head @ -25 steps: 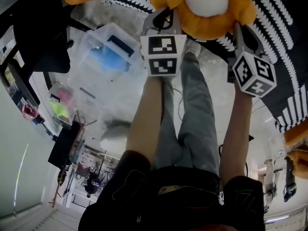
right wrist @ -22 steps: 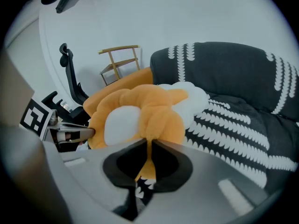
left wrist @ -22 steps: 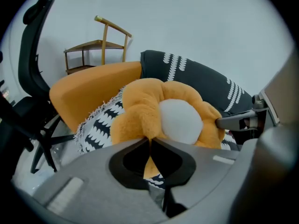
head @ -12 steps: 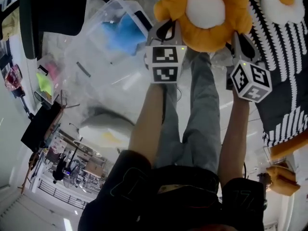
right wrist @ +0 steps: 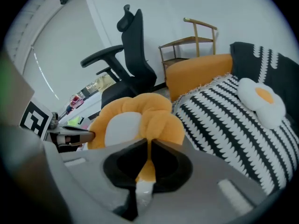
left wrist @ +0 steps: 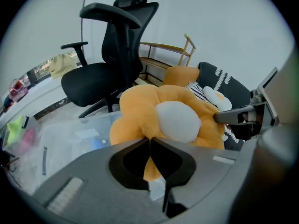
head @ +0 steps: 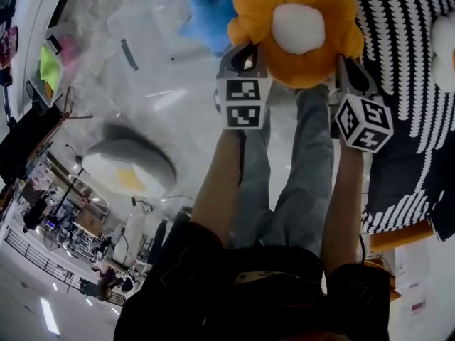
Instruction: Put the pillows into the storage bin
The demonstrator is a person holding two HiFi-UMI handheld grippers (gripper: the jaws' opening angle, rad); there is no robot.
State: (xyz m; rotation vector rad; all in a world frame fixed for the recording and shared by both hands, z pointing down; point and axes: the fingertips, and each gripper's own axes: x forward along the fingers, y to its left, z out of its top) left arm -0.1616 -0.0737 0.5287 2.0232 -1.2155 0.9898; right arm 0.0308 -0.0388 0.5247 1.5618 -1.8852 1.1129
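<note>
An orange flower pillow with a white centre hangs between my two grippers. My left gripper is shut on a petal at its left edge, and my right gripper is shut on a petal at its right edge. In the left gripper view the jaws pinch orange plush; the right gripper view shows the same grip on the pillow. The clear storage bin lies just left of the pillow, with a blue pillow inside it.
A black-and-white striped blanket with a fried-egg pillow lies to the right. A black office chair and a wooden rack stand behind. A white-and-yellow pillow lies on the floor, left. A small box holds green and pink things.
Both grippers have carried the orange pillow sideways towards the clear bin. The bin, earlier well off to the left, now sits right beside the pillow. Both grips are unchanged.
</note>
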